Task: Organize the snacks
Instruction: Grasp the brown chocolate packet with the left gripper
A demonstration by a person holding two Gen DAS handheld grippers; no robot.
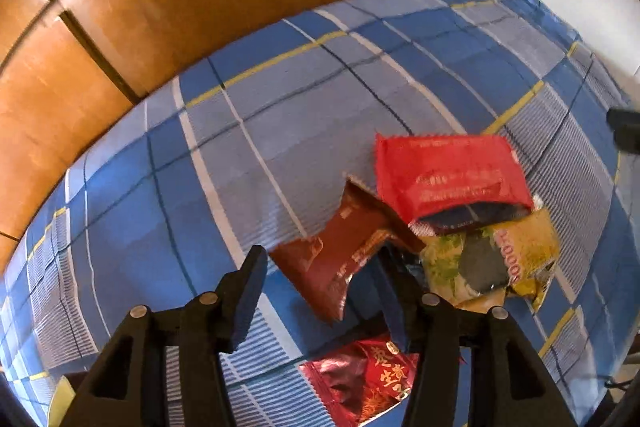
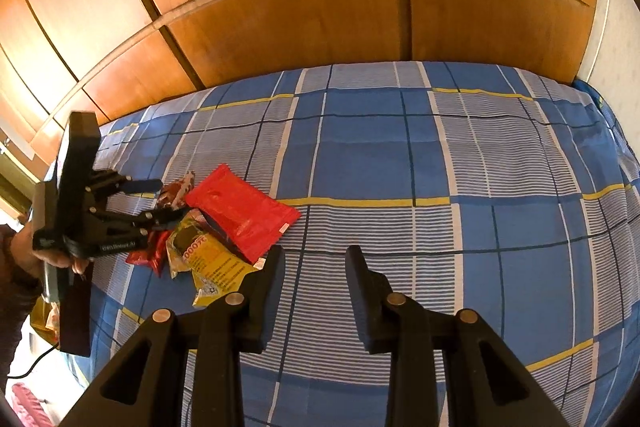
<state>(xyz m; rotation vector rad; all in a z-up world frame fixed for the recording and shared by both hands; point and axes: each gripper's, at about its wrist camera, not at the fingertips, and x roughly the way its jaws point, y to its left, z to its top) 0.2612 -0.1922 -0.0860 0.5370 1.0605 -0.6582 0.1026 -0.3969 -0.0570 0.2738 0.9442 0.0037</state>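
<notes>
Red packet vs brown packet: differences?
The red packet is bright red and broader; the brown packet is dark maroon and narrower. Red leans on the yellow packet, clear of the tongs; brown sits between the open left tongs. Both are sealed foil wrappers on the plaid bedsheet.

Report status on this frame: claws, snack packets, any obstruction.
Left claw open over the brown packet, no grip. Right claw empty, jaws apart above the plaid sheet. Red packet overlaps the yellow packet. No obstruction seen.
</notes>
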